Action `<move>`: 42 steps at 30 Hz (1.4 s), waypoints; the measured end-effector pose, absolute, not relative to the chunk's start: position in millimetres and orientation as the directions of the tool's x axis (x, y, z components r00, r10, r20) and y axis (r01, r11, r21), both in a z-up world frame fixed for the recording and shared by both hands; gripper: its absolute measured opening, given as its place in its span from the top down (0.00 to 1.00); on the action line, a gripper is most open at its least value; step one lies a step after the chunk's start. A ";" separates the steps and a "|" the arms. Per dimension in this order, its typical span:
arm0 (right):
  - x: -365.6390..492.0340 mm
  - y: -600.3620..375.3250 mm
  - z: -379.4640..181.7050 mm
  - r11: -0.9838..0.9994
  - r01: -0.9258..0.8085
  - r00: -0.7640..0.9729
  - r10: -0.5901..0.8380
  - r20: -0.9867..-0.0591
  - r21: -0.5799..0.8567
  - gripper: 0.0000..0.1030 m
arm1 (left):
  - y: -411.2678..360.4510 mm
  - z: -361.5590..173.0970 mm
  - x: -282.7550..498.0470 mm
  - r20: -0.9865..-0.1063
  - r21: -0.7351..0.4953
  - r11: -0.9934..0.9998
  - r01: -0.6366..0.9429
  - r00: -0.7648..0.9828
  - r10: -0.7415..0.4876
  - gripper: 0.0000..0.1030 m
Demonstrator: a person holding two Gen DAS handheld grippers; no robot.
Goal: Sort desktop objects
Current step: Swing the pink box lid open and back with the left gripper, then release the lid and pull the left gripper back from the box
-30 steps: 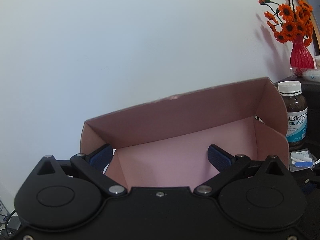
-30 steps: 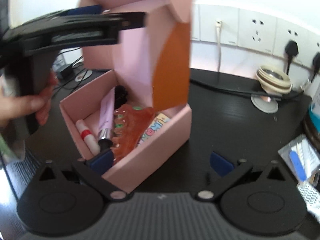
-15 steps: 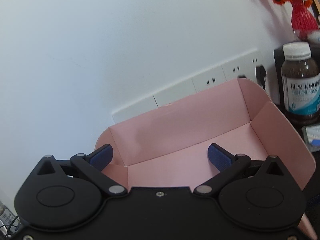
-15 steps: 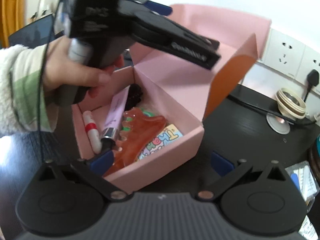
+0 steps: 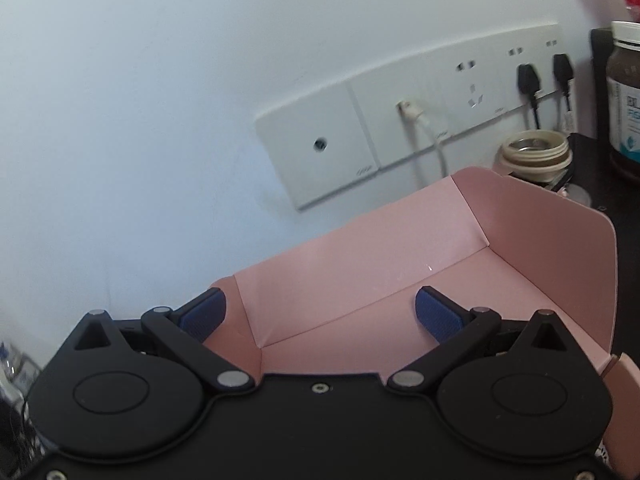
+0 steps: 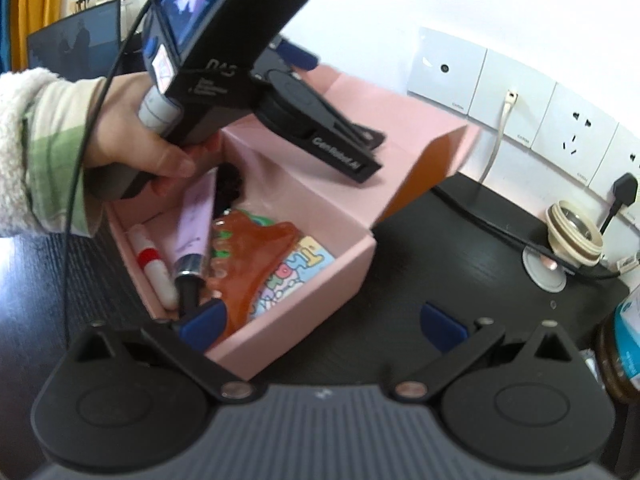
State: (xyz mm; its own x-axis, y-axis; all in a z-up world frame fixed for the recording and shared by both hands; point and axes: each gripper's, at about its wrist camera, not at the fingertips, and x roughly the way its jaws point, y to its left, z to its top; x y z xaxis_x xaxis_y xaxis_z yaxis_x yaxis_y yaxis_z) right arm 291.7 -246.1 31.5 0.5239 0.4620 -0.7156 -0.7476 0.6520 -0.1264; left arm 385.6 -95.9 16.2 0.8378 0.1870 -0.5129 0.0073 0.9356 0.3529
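An open pink box (image 6: 320, 304) sits on the black desk (image 6: 460, 248). Inside it lie a white and red lip balm (image 6: 152, 264), a lilac tube (image 6: 196, 216), an orange-brown hair claw (image 6: 256, 252) and a colourful card (image 6: 296, 276). Its pink lid (image 5: 380, 264) leans back toward the wall. My left gripper (image 5: 320, 312), held by a hand (image 6: 132, 148), is open and lies against the lid's inner face. My right gripper (image 6: 324, 322) is open at the box's front corner, with one finger inside the box and the other over the desk.
Wall sockets (image 5: 400, 132) with plugged cables run behind the box. A cream ring-shaped lid (image 6: 572, 232) and a brown supplement bottle (image 5: 624, 100) stand to the right. A dark monitor (image 6: 76, 44) is at the far left.
The lid has swung from upright to leaning back toward the wall, and my left gripper has followed it down. My right gripper has stayed at the box's front corner.
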 end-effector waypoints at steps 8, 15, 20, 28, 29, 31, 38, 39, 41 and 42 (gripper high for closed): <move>287.1 -238.3 34.6 0.640 -0.744 0.558 0.436 -0.706 -0.192 0.01 | -81.2 9.8 391.5 -0.571 0.332 0.942 -0.040 0.787 0.234 0.00; 287.5 -236.0 34.4 0.636 -0.744 0.565 0.437 -0.699 -0.204 0.01 | -75.3 6.2 399.6 -0.545 0.350 0.934 -0.074 0.795 0.268 0.00; 278.5 -232.4 21.7 0.627 -0.740 0.589 0.430 -0.684 -0.242 0.01 | -67.4 19.7 385.6 -0.488 0.299 0.952 -0.065 0.847 0.211 0.00; 265.3 -236.0 19.8 0.619 -0.730 0.609 0.397 -0.687 -0.289 0.01 | -52.5 49.8 335.1 -0.432 0.226 0.974 0.011 0.898 0.090 0.00; 263.1 -236.6 19.5 0.622 -0.725 0.614 0.390 -0.686 -0.295 0.01 | -50.0 52.9 327.6 -0.430 0.209 0.978 0.021 0.900 0.072 0.00; 257.6 -238.1 18.7 0.620 -0.720 0.625 0.381 -0.682 -0.313 0.01 | -47.5 58.8 311.0 -0.419 0.190 0.981 0.033 0.907 0.051 0.00; 268.2 -234.0 13.8 0.634 -0.686 0.675 0.370 -0.639 -0.357 0.01 | -36.0 80.0 249.5 -0.343 0.149 0.989 -0.002 0.938 0.054 0.00; 265.3 -231.3 16.5 0.645 -0.681 0.675 0.371 -0.638 -0.346 0.01 | -34.1 81.1 242.7 -0.340 0.142 0.990 -0.008 0.939 0.057 0.00; 287.7 -206.4 13.9 0.659 -0.675 0.677 0.376 -0.632 -0.332 0.01 | -30.9 80.5 232.2 -0.341 0.138 0.990 -0.009 0.938 0.056 0.00; 287.9 -206.1 12.2 0.668 -0.671 0.679 0.377 -0.630 -0.323 0.01 | -29.9 79.4 227.4 -0.343 0.139 0.990 -0.011 0.937 0.058 0.00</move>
